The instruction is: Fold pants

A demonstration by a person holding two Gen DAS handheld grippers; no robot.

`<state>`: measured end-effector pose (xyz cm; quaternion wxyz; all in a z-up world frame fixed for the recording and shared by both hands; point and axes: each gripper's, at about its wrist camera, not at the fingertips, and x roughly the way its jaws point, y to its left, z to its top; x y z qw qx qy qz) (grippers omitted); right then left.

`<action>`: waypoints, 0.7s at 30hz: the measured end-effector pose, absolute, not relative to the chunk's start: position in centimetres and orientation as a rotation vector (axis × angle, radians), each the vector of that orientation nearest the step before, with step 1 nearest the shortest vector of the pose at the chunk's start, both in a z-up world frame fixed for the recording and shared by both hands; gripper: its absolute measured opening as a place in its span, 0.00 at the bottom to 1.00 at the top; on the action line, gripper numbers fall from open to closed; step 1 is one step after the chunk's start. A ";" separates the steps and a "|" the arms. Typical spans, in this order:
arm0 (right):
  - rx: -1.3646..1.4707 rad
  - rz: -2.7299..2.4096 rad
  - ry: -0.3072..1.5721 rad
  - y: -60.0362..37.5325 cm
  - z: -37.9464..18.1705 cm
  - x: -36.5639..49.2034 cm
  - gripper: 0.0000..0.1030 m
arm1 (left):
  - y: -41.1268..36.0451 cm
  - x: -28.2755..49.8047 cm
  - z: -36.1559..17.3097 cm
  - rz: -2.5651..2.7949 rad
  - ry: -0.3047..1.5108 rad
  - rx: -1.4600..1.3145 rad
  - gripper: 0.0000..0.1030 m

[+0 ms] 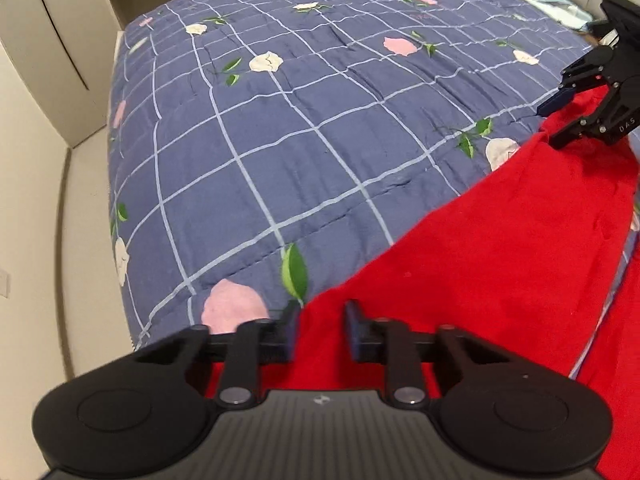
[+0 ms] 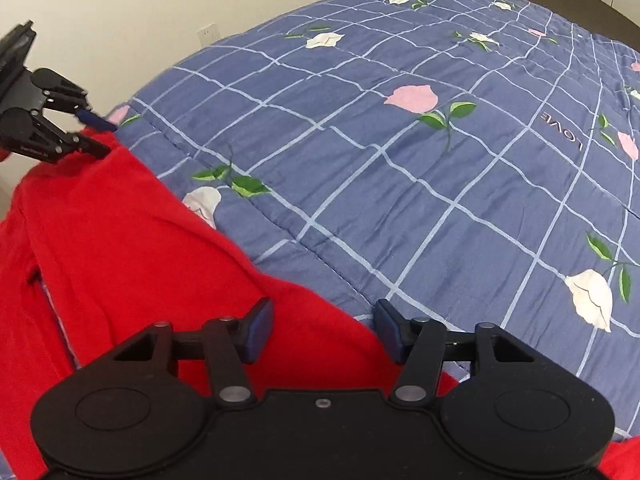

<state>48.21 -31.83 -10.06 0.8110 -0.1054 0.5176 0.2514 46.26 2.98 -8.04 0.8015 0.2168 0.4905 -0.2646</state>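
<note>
Item: red pants (image 1: 500, 264), soft knit fabric, lying on the bed over a blue grid-and-rose quilt (image 1: 280, 128). The pants sat at the quilt's near edge, spread along it, one long straight edge running diagonally across the quilt. A narrow strip of quilt showed through between two red layers on the side away from the open quilt, so the legs probably lay side by side and not yet stacked.

Left hand-held gripper (image 1: 322, 330): you held it low over one end of the pants, at the corner where red met quilt. Its fingers stood partly apart, with cloth below the gap and nothing pinched. This placement suited taking the corner so that the edge could be lifted square.

Right hand-held gripper (image 2: 324, 330): you held it over the opposite end of the same long edge, fingers wider apart, one pad (image 2: 260, 330) above red cloth and the other at the quilt boundary. Nothing gripped here either. In the left wrist view it appeared past the far end of the pants, fingers pointed down at the edge.

Judgement: both tools straddled one edge at its two ends so that a matched pinch would carry the fabric over evenly. Fold not yet begun.

Also present: a pale wall with a socket (image 2: 208, 34) beyond the quilt.
</note>
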 end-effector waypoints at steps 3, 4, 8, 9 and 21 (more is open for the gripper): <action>-0.250 0.540 1.100 -31.1 -9.7 47.8 0.03 | 1.9 45.4 -7.9 -0.502 1.028 0.514 0.04; -0.273 0.537 1.095 -30.7 -9.6 47.5 0.02 | 1.8 45.2 -7.7 -0.478 1.022 0.510 0.03; -0.366 0.516 1.050 -29.6 -8.8 46.3 0.00 | 1.3 44.5 -6.4 -0.379 0.983 0.512 0.02; -0.376 0.505 1.031 -29.6 -8.4 46.2 0.00 | 1.2 44.3 -5.9 -0.363 0.967 0.518 0.02; -0.457 0.287 0.744 -27.0 -3.5 46.2 0.00 | 2.0 45.2 -1.9 -0.186 0.803 0.481 0.01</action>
